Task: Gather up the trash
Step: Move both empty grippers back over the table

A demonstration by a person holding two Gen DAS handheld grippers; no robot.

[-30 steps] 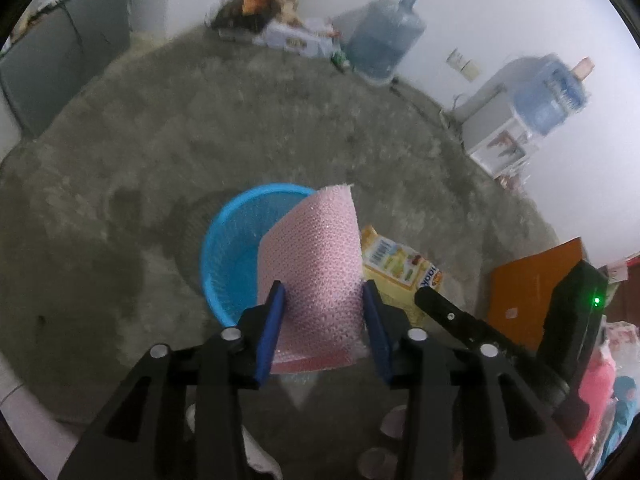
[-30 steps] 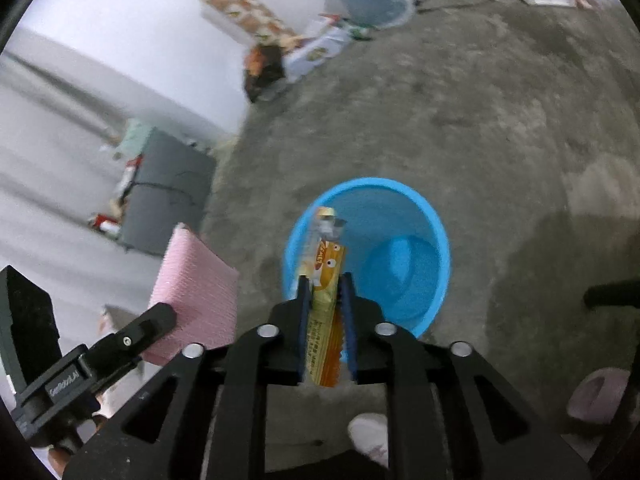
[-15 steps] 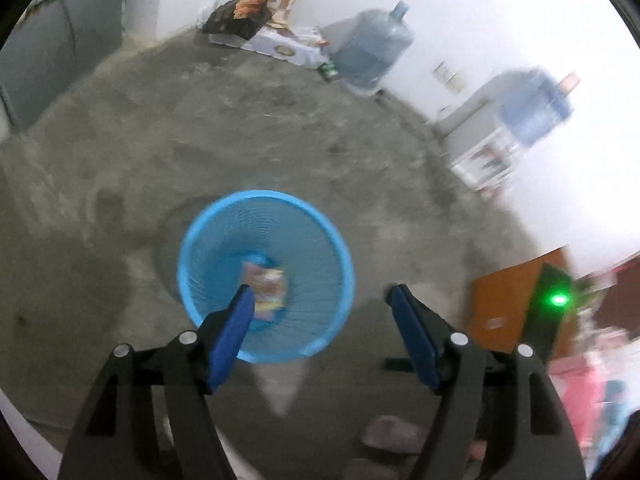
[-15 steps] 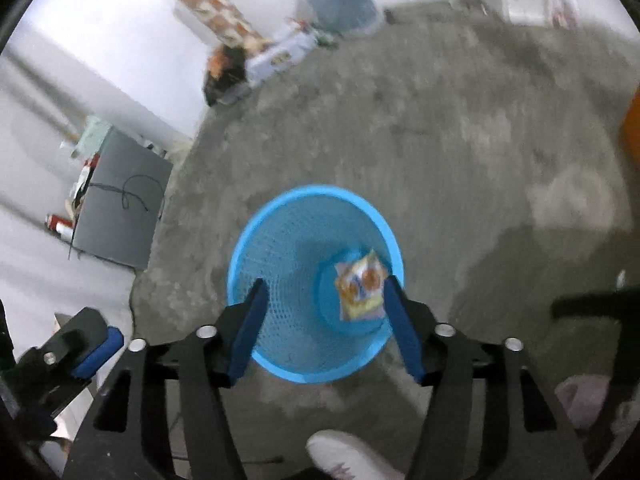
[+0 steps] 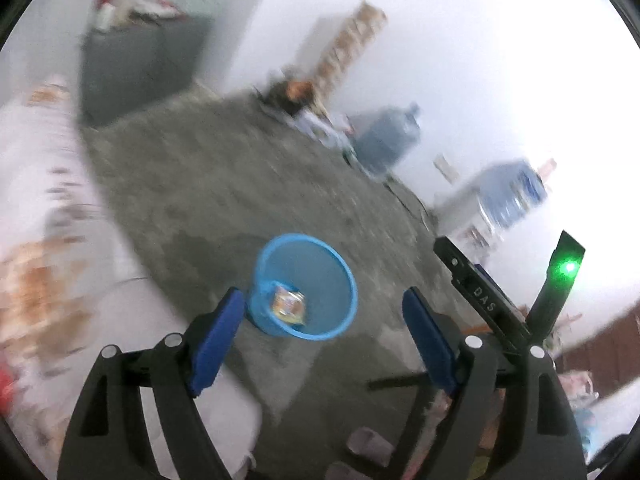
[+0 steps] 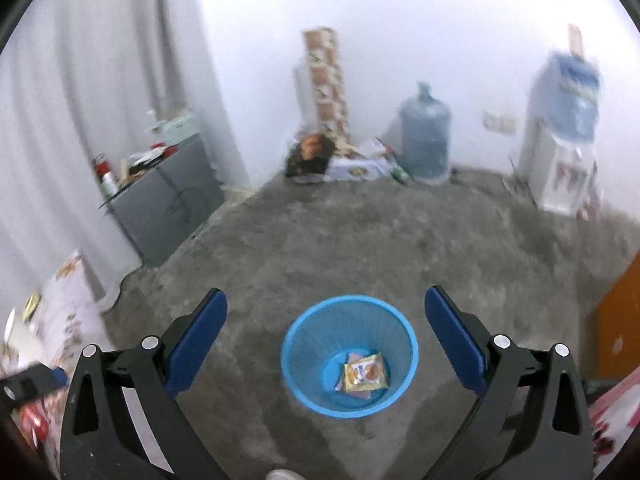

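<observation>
Round blue mesh basket (image 6: 304, 364), glossy yellow wrapper (image 6: 366, 372) inside, rough concrete floor (image 6: 360, 248), both tools just spreading, empty.

Black gripper (image 6: 326, 312), blue pads (image 6: 196, 338)

The only lettering that reads is "DAS", in pale capitals along the black body of the right gripper (image 5: 482, 300) as the left wrist view shows it. The yellow snack packet (image 6: 365, 373) in the blue basket (image 6: 304, 392) carries print, but too blurred to read.
</observation>
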